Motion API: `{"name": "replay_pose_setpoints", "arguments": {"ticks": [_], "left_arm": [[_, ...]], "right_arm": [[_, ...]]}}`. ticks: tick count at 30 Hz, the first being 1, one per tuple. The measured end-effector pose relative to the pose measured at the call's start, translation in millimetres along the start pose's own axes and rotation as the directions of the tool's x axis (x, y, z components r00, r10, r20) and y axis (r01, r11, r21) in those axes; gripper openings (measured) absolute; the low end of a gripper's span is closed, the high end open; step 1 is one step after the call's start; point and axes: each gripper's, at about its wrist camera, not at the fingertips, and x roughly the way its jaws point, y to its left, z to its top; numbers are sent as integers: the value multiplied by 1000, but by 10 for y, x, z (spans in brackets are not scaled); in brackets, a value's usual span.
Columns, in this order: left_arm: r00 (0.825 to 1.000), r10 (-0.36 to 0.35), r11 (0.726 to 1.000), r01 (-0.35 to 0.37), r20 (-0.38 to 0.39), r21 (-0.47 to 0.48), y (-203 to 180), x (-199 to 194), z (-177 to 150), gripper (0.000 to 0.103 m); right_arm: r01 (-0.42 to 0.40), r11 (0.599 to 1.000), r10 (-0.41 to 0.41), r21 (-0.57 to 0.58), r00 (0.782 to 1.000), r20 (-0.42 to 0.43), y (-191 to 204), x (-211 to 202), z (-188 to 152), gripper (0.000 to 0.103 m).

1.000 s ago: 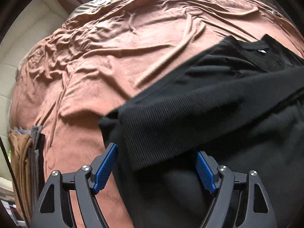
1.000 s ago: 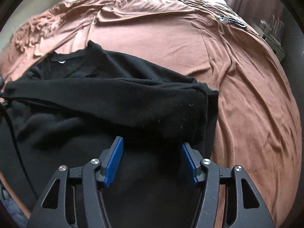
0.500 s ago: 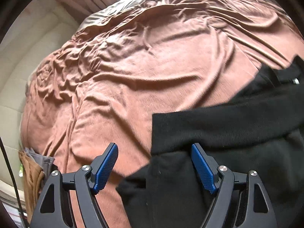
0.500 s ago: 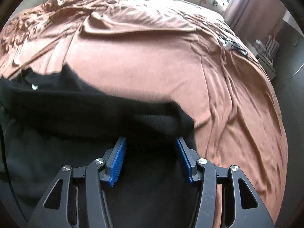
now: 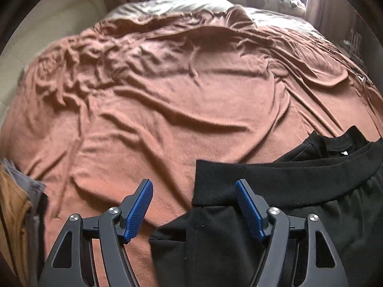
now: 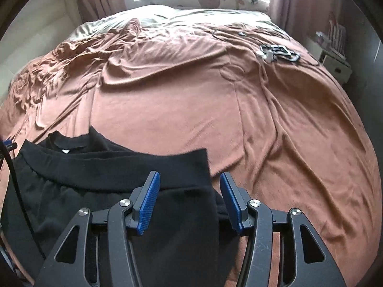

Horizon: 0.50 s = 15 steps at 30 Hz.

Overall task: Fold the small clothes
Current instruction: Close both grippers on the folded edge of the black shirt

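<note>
Both the left gripper (image 5: 194, 206) and the right gripper (image 6: 190, 201) are built of matte black, angular linkage arms with triangular cut-outs, joined by round silver screws, and each carries two fingers (image 5: 138, 208) faced with ribbed blue pads, lightly scuffed on the right one.

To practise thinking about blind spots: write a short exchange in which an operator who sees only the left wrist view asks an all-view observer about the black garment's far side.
Operator: Where does the folded band end on the right?
Observer: The black garment has its band ending in a square corner just ahead of the right tool.
Operator: Is that tool gripping it?
Observer: No. Its fingers stand apart, with cloth between them.
</note>
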Motion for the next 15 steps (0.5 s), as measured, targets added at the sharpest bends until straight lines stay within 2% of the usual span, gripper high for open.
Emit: {"name": "replay_pose_setpoints", "arguments": {"ticks": [2, 7, 9, 10, 12, 13, 14, 15], "left_arm": [[999, -31, 999, 30, -31, -27, 35, 107, -25, 61], [994, -79, 995, 74, -71, -61, 47, 328, -69, 56], [992, -104, 993, 99, -77, -61, 28, 378, -68, 45], [989, -122, 991, 118, -78, -62, 22, 383, -61, 33], [990, -118, 992, 114, -73, -59, -3, 363, -54, 23], [992, -110, 993, 107, -67, -51, -16, 347, -54, 15], [991, -113, 993, 110, -65, -44, -27, 330, -55, 14], [993, -109, 994, 107, -54, -39, -25, 301, -60, 14]], "right_arm": [[-10, 1000, 10, 12, 1000, -16, -72, 34, 8, 50], [-51, 998, 52, 38, 998, -40, -214, 158, 101, 50], [-60, 997, 63, 52, 997, -53, -272, 252, 141, 50], [-62, 996, 65, 57, 996, -55, -282, 264, 153, 50], [-62, 996, 66, 60, 996, -59, -273, 329, 185, 50], [-68, 996, 72, 59, 995, -67, -262, 371, 197, 46], [-77, 995, 81, 58, 994, -75, -241, 398, 204, 41], [-87, 994, 92, 60, 992, -88, -233, 442, 210, 25]]}}
